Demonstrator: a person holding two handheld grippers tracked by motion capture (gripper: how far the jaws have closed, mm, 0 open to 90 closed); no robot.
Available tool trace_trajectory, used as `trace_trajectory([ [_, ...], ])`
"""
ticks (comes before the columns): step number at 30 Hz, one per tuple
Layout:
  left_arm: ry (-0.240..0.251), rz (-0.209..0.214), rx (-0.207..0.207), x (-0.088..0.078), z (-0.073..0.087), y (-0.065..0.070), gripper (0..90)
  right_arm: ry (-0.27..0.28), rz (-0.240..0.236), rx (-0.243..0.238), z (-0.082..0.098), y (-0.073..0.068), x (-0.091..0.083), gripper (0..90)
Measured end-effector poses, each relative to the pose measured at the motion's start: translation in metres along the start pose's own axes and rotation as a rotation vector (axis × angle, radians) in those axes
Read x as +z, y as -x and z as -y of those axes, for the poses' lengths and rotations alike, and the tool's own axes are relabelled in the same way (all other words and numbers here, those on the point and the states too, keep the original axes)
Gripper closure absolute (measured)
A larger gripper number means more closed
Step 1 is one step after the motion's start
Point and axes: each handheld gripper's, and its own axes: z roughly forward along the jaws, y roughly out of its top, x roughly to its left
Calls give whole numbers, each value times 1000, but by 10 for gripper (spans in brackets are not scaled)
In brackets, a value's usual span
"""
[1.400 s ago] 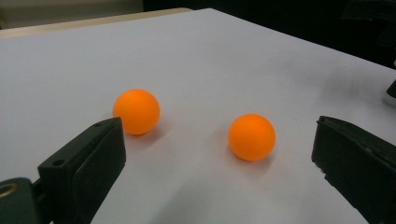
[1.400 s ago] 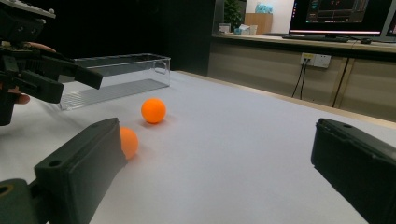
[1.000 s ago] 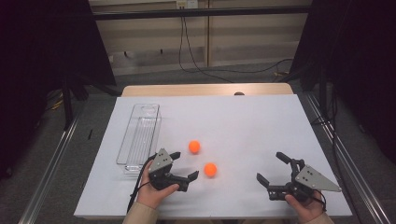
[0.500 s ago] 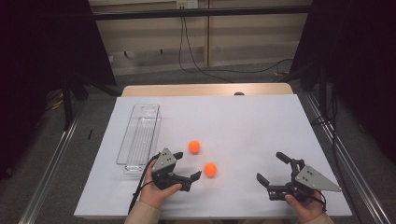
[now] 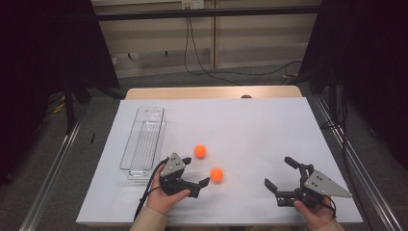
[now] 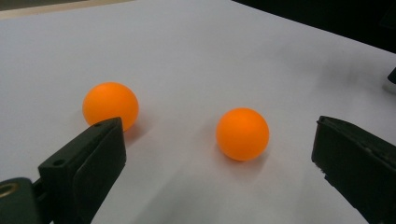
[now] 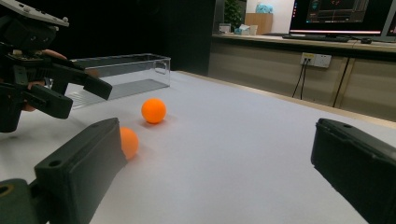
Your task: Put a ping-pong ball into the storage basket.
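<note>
**Two balls, one lined up**

Two orange balls lie on the white counter right of the clear tray [image 5: 143,139]. Since a second ago we have eased our left gripper [image 5: 195,176] toward the near ball [image 5: 217,174], jaws open and empty, so it now sits between them; the grasp looks close. The far ball [image 5: 200,151] lies nearer the tray. Round, neither has a long axis. Our right gripper [image 5: 280,175] rests open, farthest from the tray.
</note>
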Motion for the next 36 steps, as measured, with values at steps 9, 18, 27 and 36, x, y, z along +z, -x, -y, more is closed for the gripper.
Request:
trace_trajectory([
  [9, -15, 8, -3, 4, 0, 2, 30, 0, -1, 1, 0, 0, 0, 19],
  [18, -32, 13, 6, 8, -1, 4, 30, 0, 0, 0, 0, 0, 0, 18],
  [27, -45, 18, 10, 11, -1, 4, 32, 1, -1, -1, 0, 0, 0, 18],
  [36, -54, 24, 6, 14, -1, 6, 32, 1, -1, 0, 0, 0, 0, 19],
])
